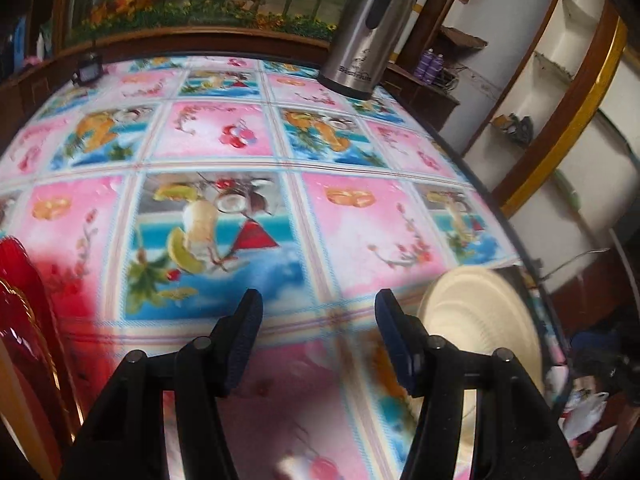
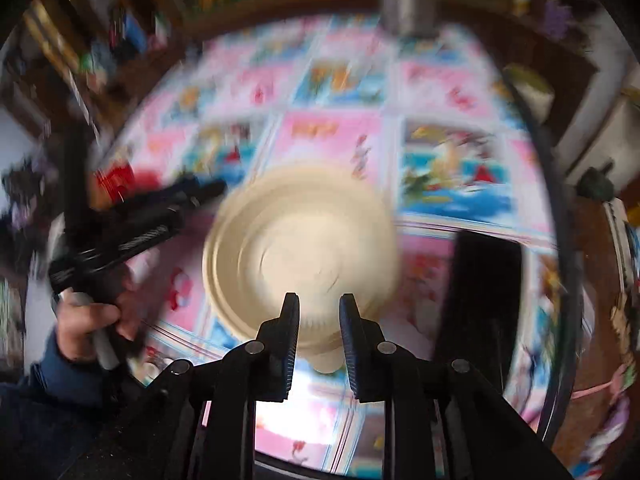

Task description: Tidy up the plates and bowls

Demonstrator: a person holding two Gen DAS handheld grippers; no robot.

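**Me:** While I look down my right tongs (image 2: 319, 312), both fingers stand apart with a clear gap and nothing pinched between them. Just past the tips sits the cream bowl (image 2: 300, 240), on the flowered cloth (image 2: 332, 144), near the table's front edge.

**You:** One bowl or a stack?

**Me:** Blur is heavy in this view; a second rim seems to peek out underneath, but I cannot tell for sure. A dark flat slab (image 2: 480, 292) lies just right of it.

**You:** And your left side?

**Me:** From the right camera I see my left hand (image 2: 88, 324) gripping the handle, left of the bowl and apart from it. Down the left tongs (image 1: 318, 312), the jaws gape wide, holding nothing, with only cloth (image 1: 224, 140) between them. That bowl (image 1: 476, 312) shows just beyond my right-hand finger, by the table's right edge.

**You:** Farther out?

**Me:** Something red and glossy (image 1: 16, 280) at the left edge. At the far right corner stands a steel flask (image 1: 368, 32), upright, with a small dark object (image 1: 88, 70) at the far left.
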